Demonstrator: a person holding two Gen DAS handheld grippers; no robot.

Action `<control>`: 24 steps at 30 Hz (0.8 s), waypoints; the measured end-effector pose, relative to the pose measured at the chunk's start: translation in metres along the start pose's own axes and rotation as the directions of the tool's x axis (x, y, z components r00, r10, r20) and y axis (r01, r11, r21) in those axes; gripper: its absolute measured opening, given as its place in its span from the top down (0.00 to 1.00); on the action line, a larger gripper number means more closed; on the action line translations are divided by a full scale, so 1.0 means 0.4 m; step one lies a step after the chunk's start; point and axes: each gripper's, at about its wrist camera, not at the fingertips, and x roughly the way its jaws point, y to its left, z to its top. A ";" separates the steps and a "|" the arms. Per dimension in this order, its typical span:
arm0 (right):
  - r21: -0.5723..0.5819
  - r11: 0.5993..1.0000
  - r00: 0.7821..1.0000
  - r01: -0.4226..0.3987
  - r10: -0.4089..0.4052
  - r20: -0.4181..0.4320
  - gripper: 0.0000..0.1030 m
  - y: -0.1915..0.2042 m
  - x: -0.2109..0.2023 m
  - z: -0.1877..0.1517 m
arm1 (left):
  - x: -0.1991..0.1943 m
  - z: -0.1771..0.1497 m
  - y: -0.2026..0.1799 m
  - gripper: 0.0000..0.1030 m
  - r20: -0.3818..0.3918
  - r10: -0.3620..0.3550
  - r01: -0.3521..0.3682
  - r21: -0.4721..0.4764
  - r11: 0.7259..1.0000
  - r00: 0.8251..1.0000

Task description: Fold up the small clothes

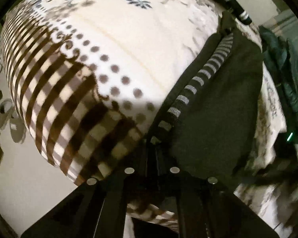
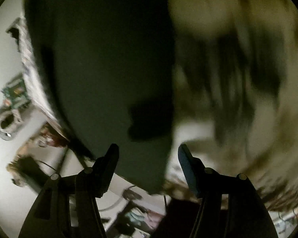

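A patterned bedspread (image 1: 113,63) covers the bed; shoes (image 1: 8,115) lie on the floor beside it.

The bedcover (image 1: 141,45) is cream white, with rows of grey-brown dots, brown stripes and checks near its edge, and blue-grey flowers at the far end. The garment (image 1: 212,119) lying on it is very dark, almost black, with a narrow band (image 1: 196,83) of grey and black stripes along its edge. In the right wrist view the same garment (image 2: 109,63) looks dark green-black, and the bedcover (image 2: 238,79) is a blurred cream with dark brown marks.
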 end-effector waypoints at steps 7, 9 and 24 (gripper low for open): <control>-0.006 0.999 0.996 0.046 -0.046 0.071 0.94 -0.019 0.033 -0.115 | -0.037 -0.010 0.067 0.99 -0.020 0.075 -0.076 -0.019 0.997 0.997; -0.026 0.999 0.998 0.041 -0.040 0.055 0.94 -0.008 0.019 -0.121 | -0.063 -0.013 0.079 0.97 -0.025 0.045 -0.046 -0.023 0.999 0.999; 0.096 0.994 0.961 -0.048 0.019 0.278 0.49 -0.056 -0.278 0.109 | 0.065 0.379 -0.285 0.32 0.010 -0.161 0.153 0.257 0.954 0.987</control>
